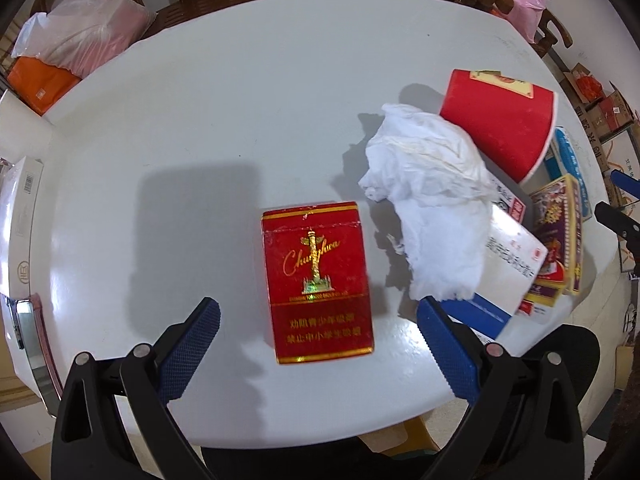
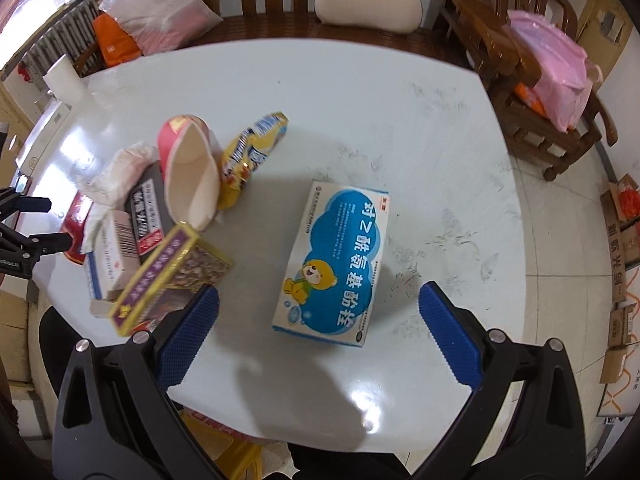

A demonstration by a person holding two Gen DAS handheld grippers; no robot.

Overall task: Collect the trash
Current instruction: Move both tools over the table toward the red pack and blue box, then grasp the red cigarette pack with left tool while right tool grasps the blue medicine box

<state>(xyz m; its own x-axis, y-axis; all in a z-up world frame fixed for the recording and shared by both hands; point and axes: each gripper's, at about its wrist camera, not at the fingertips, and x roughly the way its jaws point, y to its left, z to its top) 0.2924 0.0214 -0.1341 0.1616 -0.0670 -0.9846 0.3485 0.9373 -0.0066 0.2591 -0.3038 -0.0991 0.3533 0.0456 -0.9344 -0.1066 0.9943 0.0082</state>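
My left gripper (image 1: pixel 318 316) stands spread wide, holding nothing; the flat red cigarette pack with gold lettering (image 1: pixel 318 282) lies on the white table (image 1: pixel 224 100) in the gap between the blue textured pads (image 1: pixel 190 350), clear of both. Just right of it sits a crumpled white tissue (image 1: pixel 430 200), draped over a white-and-blue carton (image 1: pixel 506 264); a red paper cup on its side (image 1: pixel 500 128) lies behind the tissue, and a purple-and-gold box (image 1: pixel 560 232) is partly hidden at the pile's right edge. My right gripper (image 2: pixel 319 316) is likewise fully released and empty, with the blue-and-white medicine box bearing a cartoon bear (image 2: pixel 336 264) lying flat between its fingers, touching neither. To its left I see the same pile: the purple-and-gold box just beside the left pad (image 2: pixel 188 340), and a yellow snack wrapper (image 2: pixel 250 156) beside the cup. The cartons under the tissue overlap too much for me to separate. At the far left edge the other gripper's black tips are cut off.
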